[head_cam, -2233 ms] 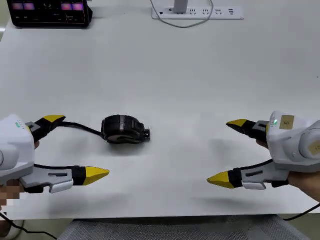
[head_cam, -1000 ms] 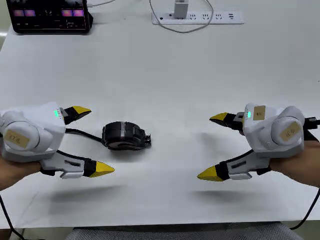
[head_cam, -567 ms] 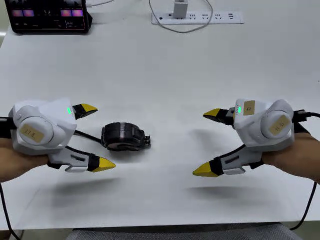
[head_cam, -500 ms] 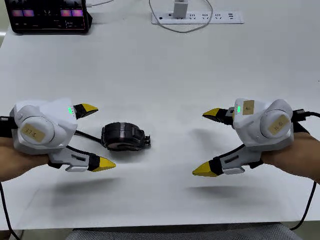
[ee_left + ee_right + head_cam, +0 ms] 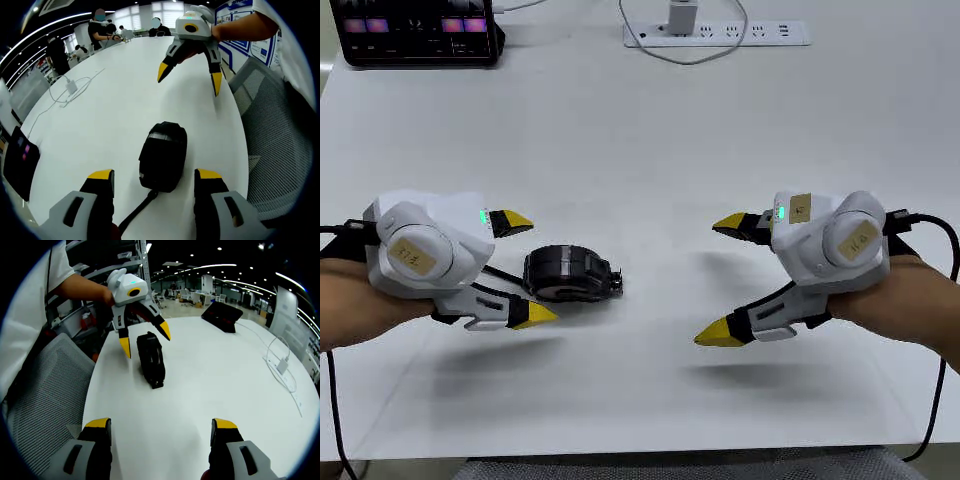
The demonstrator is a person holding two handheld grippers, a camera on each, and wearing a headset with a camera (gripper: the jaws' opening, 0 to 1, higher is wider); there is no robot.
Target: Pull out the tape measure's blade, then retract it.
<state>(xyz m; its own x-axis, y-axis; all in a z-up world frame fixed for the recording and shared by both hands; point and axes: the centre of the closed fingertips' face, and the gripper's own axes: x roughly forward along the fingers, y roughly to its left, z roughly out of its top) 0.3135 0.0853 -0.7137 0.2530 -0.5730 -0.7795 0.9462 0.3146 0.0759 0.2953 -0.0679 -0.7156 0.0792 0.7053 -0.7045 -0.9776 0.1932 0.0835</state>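
Since the tape measure [image 5: 568,272] lies on the surface [image 5: 650,150] with its blade end turned away from my left gripper [image 5: 532,267], I hold those jaws wide on either side of its rear end, not touching it, so they can close and pin the body. My right gripper [image 5: 718,281] hangs well apart from the tape measure on the blade side, jaws equally wide, placed to take the blade.

Open counter [image 5: 650,170] stretches between the right claw [image 5: 709,283] and the tape measure [image 5: 568,274], which sits at the spread tips of the left claw [image 5: 538,268].
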